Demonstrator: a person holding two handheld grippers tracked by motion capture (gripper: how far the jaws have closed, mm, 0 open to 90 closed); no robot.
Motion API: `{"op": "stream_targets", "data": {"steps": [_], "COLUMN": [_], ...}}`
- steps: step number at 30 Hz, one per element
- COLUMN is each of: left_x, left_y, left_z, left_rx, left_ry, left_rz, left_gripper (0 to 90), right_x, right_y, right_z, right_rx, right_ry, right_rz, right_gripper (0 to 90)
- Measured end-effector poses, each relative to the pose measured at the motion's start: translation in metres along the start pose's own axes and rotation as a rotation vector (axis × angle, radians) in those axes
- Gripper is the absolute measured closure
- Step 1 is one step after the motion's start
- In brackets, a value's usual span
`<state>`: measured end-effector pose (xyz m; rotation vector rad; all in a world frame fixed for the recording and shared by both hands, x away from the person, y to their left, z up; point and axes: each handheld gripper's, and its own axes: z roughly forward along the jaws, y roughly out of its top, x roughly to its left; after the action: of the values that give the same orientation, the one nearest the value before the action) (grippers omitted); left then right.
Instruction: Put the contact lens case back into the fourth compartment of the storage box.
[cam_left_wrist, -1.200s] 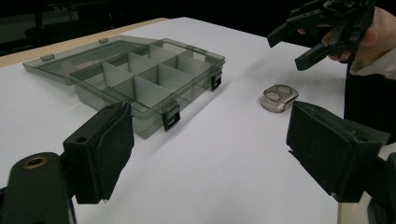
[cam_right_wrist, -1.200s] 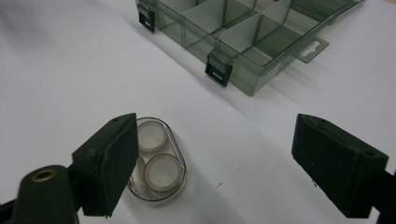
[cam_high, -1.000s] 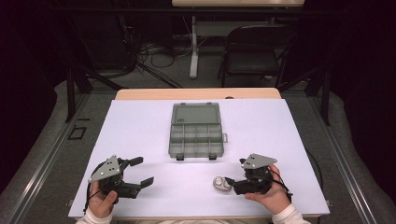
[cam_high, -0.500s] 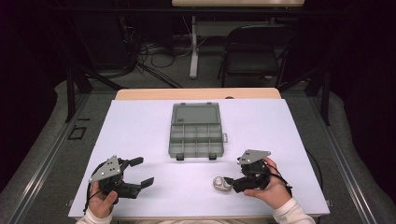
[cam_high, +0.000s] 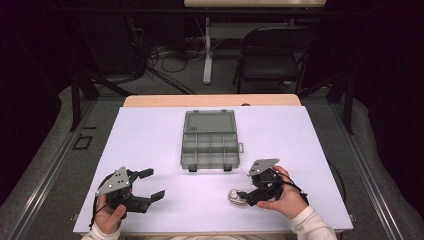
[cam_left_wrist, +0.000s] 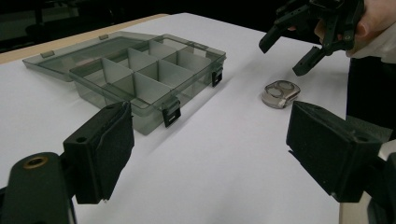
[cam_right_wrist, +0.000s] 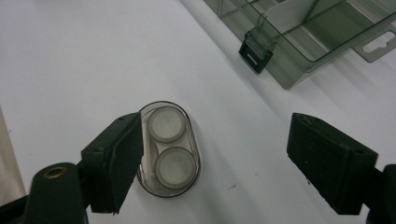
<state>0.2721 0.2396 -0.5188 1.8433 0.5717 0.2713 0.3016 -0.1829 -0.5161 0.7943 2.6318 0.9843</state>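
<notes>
A small clear oval case (cam_high: 234, 196) with two round white discs inside lies flat on the white table (cam_high: 150, 135). My right gripper (cam_high: 245, 196) hovers just right of it, tipped down over it. In the right gripper view the case (cam_right_wrist: 173, 149) sits low in the gap of that gripper (cam_right_wrist: 222, 161), close beside the left jaw, with no pad touching it. The jaws have just been closing a little and are still wide apart. My left gripper (cam_high: 152, 184) rests open and holds nothing near the front left edge. Its own view shows the case (cam_left_wrist: 280, 93) and the right gripper (cam_left_wrist: 284, 57) beyond its jaws (cam_left_wrist: 215, 154).
A grey see-through compartment box (cam_high: 210, 142) lies open at the table's middle, lid flat behind it, its compartments bare (cam_left_wrist: 135, 74). One black latch (cam_right_wrist: 254, 53) faces the case. A chair (cam_high: 275, 55) and cables stand beyond the far edge.
My right gripper has shifted slightly left toward the oval case and tilted down over it. The left gripper has stayed where it was.
</notes>
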Motion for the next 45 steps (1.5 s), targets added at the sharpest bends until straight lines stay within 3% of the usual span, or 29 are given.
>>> {"op": "stream_targets", "data": {"steps": [13,18,32,45], "left_x": [0.000,0.000,0.000,0.000], "left_y": [0.000,0.000,0.000,0.000], "left_z": [0.000,0.000,0.000,0.000], "left_rx": [0.002,0.006,0.005,0.007], "left_ry": [0.001,0.003,0.003,0.000], "left_rz": [0.000,0.002,0.000,-0.002], "left_gripper": [15.5,15.6,15.5,15.5], "right_x": [0.009,0.011,0.014,0.014], "right_y": [0.005,0.005,0.003,0.002], "right_z": [0.010,0.014,0.025,0.027], "right_rx": [0.034,0.041,0.098,0.090], "right_ry": [0.060,0.071,0.106,0.110], "right_rz": [-0.095,-0.119,-0.125,-0.127], "right_gripper": [26.0,34.7,35.8,39.1]}}
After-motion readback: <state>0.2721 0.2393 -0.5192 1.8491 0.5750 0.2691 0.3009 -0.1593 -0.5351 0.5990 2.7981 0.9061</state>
